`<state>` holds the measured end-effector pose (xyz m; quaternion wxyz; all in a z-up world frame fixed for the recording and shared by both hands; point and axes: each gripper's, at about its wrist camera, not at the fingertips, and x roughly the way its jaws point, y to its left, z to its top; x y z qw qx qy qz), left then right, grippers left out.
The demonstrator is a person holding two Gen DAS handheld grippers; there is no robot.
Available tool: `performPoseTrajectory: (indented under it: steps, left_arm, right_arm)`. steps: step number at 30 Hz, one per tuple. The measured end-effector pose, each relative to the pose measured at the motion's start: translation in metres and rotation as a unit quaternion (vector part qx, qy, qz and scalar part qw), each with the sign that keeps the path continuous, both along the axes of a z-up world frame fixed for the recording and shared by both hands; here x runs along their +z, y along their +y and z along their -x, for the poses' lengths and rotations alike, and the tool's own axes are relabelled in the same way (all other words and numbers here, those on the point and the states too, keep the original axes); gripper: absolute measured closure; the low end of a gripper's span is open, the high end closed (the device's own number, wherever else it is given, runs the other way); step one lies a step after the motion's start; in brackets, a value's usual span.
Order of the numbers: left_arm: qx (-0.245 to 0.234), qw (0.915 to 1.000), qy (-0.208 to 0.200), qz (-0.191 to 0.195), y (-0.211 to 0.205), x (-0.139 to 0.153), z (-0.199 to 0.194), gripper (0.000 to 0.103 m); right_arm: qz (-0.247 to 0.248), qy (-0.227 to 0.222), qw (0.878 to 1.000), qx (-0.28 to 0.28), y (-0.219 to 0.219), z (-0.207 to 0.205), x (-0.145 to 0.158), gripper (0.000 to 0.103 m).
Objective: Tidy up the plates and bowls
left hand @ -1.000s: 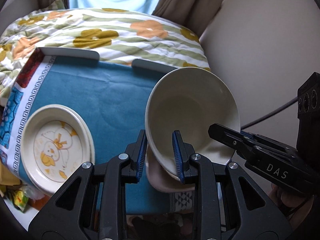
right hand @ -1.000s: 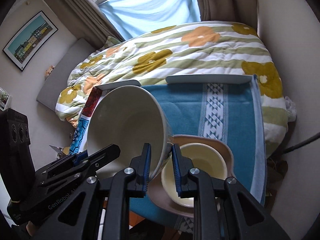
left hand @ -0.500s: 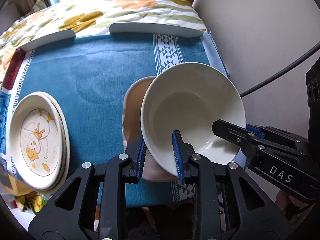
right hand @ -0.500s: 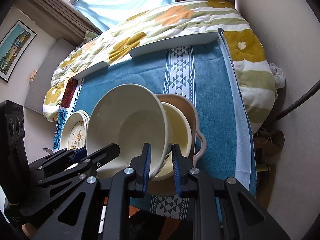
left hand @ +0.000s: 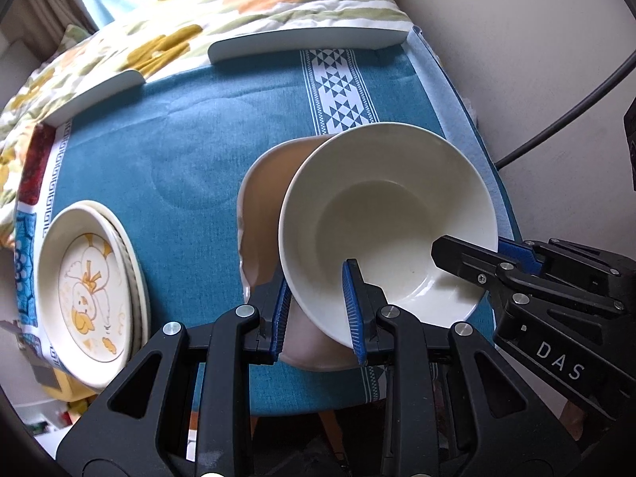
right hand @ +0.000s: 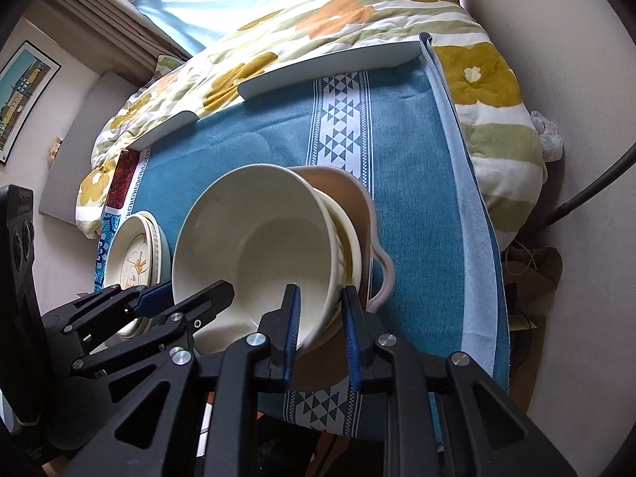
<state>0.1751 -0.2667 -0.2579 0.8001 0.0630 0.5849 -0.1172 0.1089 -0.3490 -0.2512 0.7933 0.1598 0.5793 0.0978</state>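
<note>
cream bowl [left hand: 387,214] pinched at near rim by left tool [left hand: 318,310] and right tool [right hand: 320,328], both nearly closed, poised tilted over tan dish [right hand: 338,187] on tabletop [left hand: 198,127]. likely ceramic: stiff, glossy, slippery, breakable; rim the best hold.

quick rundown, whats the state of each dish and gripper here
large cream ceramic bowl: tilted, held by both grippers over the other dishes
left gripper: shut on its rim
right gripper: shut on its rim
small yellow bowl: nested in the tan dish
tan handled dish: on the cloth
duck-print plates: stacked, untouched
</note>
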Motion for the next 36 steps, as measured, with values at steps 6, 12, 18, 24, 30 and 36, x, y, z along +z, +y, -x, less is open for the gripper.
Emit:
performPoseTrajectory:
  steps: [6,12,18,24,30,36]
  left_arm:
    - [-0.001,0.9999,0.003,-0.014,-0.001,-0.004,-0.004,0.08]
    - [-0.006,0.9996,0.003,-0.029,-0.003,-0.007,-0.005,0.08]
    - [-0.007,0.9996,0.003,-0.029,-0.003,-0.007,-0.006,0.08]
    - [-0.002,0.9997,0.002,-0.023,0.0,-0.004,-0.005,0.08]
    - [0.01,0.9992,-0.037,-0.002,0.016,0.034,-0.004,0.08]
    - [0.018,0.9949,-0.092,0.035,0.038,0.08,0.008,0.078]
  right_arm:
    - [0.004,0.001,1.0,0.003,-0.001,0.0,0.0,0.084]
    - [0.005,0.002,1.0,0.004,0.0,-0.003,0.001,0.084]
    - [0.016,0.003,1.0,0.013,0.002,-0.003,0.002,0.084]
    - [0.013,0.0,1.0,0.015,0.001,-0.003,0.005,0.084]
    - [-0.002,-0.042,0.999,0.019,-0.009,0.001,0.036,0.084]
    - [0.005,-0.089,0.995,0.033,-0.022,0.006,0.073,0.084]
